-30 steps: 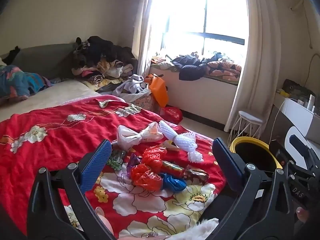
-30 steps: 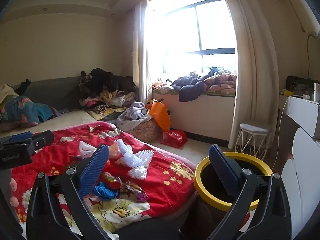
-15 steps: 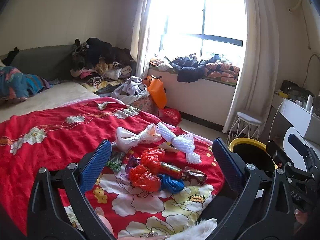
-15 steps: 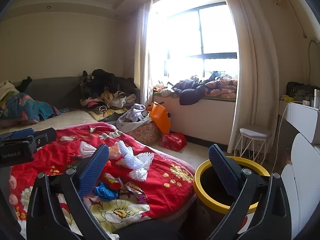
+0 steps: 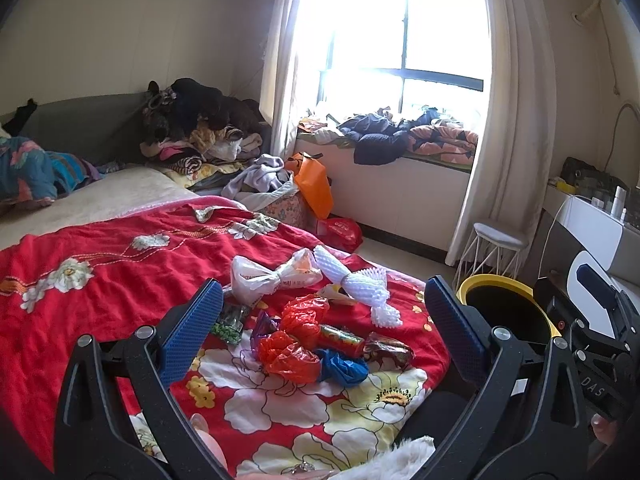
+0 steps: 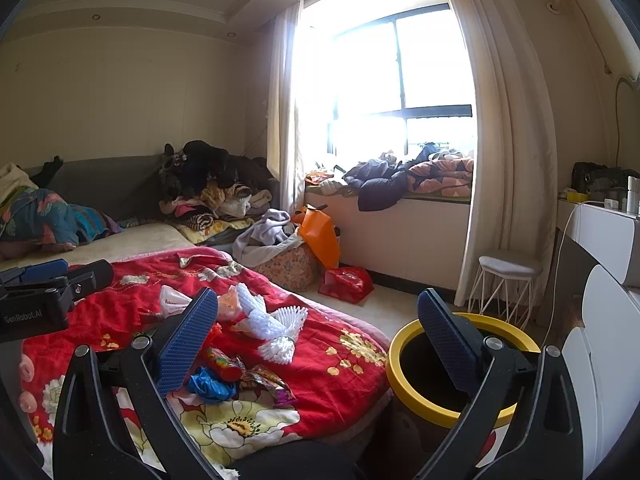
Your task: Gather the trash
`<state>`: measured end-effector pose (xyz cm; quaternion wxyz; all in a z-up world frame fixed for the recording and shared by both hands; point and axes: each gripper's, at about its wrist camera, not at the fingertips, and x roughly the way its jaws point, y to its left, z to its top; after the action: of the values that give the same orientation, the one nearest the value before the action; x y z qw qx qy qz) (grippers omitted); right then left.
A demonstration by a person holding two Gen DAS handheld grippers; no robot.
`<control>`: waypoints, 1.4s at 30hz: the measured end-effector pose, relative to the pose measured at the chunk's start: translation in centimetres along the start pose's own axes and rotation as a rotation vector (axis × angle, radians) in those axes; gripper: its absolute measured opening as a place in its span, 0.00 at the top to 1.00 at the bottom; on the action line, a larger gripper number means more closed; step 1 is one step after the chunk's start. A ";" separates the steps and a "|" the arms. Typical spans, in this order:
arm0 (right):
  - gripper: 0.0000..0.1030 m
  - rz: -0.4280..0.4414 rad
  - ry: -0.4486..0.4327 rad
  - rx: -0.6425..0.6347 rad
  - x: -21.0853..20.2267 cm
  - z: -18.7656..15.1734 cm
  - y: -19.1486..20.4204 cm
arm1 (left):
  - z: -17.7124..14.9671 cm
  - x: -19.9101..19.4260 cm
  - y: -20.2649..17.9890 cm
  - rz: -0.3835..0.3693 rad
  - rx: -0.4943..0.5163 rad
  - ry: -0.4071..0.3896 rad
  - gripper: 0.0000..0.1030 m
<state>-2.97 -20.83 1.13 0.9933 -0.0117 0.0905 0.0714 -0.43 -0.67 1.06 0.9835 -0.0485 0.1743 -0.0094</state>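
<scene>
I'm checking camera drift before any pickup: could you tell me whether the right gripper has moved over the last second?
Yes. The right gripper tilted slightly upward: the window and the yellow-rimmed black bin sit lower in its view than before.

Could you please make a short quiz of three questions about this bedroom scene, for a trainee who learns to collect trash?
1. True or false: the left claw is shut on a piece of trash.
2. Multiple choice: where does the blue plastic bag lie? A) inside the yellow-rimmed bin B) on the red floral quilt C) on the white stool
3. Fill in: the white foam net lies on the quilt beside a knotted ______ plastic bag.

Key: 1 false, both claws are open and hold nothing; the right claw too. 2 B. 3 white.
</scene>
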 end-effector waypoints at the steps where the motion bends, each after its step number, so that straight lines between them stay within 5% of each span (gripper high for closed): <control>1: 0.06 0.000 -0.001 -0.001 0.1 -0.1 0.1 | 0.1 0.0 0.0 0.001 0.000 0.000 0.09; 22: 0.06 0.012 0.009 0.004 0.3 -0.3 0.4 | 0.0 -0.1 0.4 -0.002 0.011 0.013 0.09; 28: 0.06 0.074 0.048 -0.021 1.4 -0.4 1.3 | -0.2 0.9 1.5 -0.019 -0.013 0.021 0.09; 37: 0.06 0.190 0.144 -0.113 5.7 -0.1 4.7 | 0.7 3.7 6.7 0.092 -0.093 0.031 0.09; 42: 0.06 0.241 0.221 -0.125 9.2 -0.2 5.9 | 1.0 6.2 9.1 0.089 -0.099 0.056 0.09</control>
<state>5.13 -13.67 -0.83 0.9589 -0.0704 0.1952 0.1936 5.78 8.26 -1.07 0.9740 -0.0890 0.2040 0.0418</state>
